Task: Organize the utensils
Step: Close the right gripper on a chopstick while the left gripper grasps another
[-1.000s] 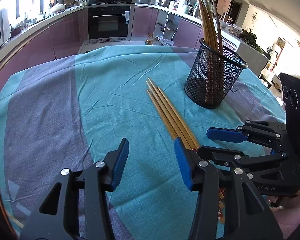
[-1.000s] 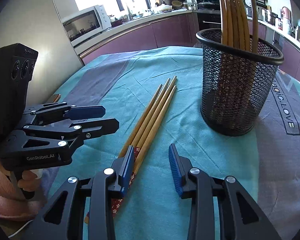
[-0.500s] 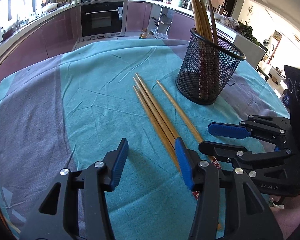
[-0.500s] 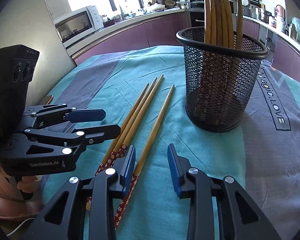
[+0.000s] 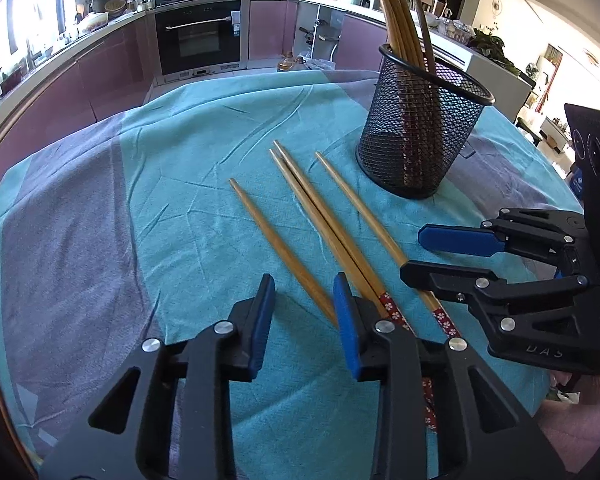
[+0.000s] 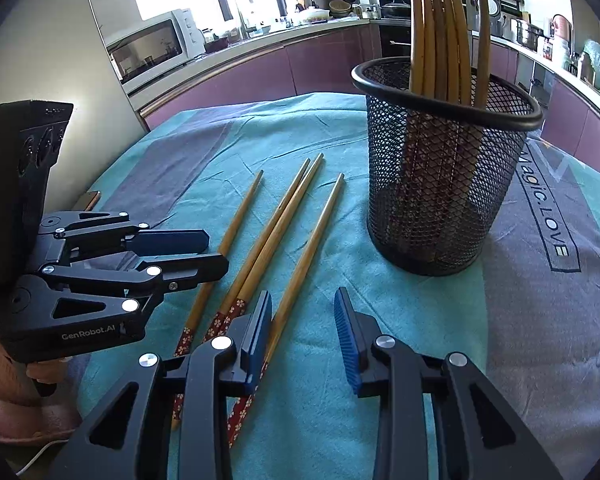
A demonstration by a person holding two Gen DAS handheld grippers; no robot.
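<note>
The counter carries a teal and grey tablecloth (image 5: 180, 208). Four loose bamboo chopsticks lie on it in the centre of both views, tips pointing toward the top of the frame.

In the left wrist view, the single chopstick (image 5: 278, 246) at left lies apart from the others. Two chopsticks (image 5: 320, 224) lie side by side and touching along their length. The fourth chopstick (image 5: 364, 216) lies to their right, near but separate. The red flower-patterned handle ends sit at the lower centre of the frame, partly hidden behind the fingers.

The black mesh holder (image 5: 418, 132) stands upright at the upper right of the left wrist view and at the right of centre in the right wrist view (image 6: 444, 176). It contains several chopsticks standing handle end down, leaning against its rim.

Left gripper (image 5: 304, 320): the fingers are apart and closing. The lower end of the single chopstick lies in the gap, just beside the right finger; neither pad presses on it.

Right gripper (image 6: 302, 336): the fingers are apart, with bare cloth between the pads. The fourth chopstick (image 6: 312, 240) passes behind the left finger in the right wrist view. This gripper also appears at the right edge of the left wrist view (image 5: 452, 256), hovering just above the fourth chopstick.
</note>
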